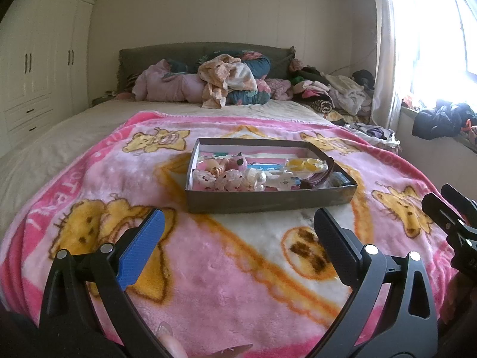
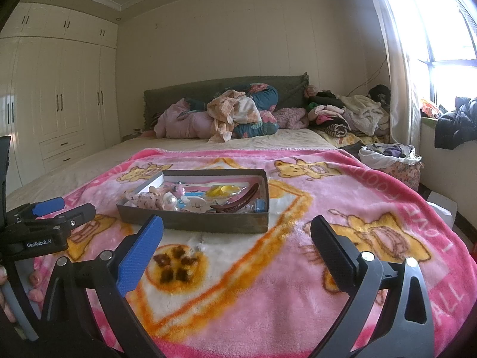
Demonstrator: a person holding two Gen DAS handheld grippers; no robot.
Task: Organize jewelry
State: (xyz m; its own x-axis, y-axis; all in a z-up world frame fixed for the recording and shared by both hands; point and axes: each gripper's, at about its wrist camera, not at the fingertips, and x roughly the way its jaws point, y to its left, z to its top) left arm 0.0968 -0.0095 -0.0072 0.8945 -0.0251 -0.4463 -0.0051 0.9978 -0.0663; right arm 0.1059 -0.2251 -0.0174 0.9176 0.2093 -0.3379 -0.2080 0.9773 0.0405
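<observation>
A shallow dark box (image 1: 268, 201) full of hair clips and trinkets sits on the pink bear blanket (image 1: 214, 283) covering the bed; the left gripper (image 1: 238, 226) hovers before it, spread wide and empty; the right gripper (image 2: 237, 232) likewise gapes wide, holding nothing; a brown hair claw (image 2: 235, 200) lies inside the box.

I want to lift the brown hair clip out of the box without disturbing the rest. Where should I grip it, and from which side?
Probably grip the hair clip on its raised upper arm, coming from above with the right gripper, which is open and closer. The clip lies slantwise at the box's right end, and that arm curves up clear of the small items, so the fingers can close across its narrow width.
</observation>
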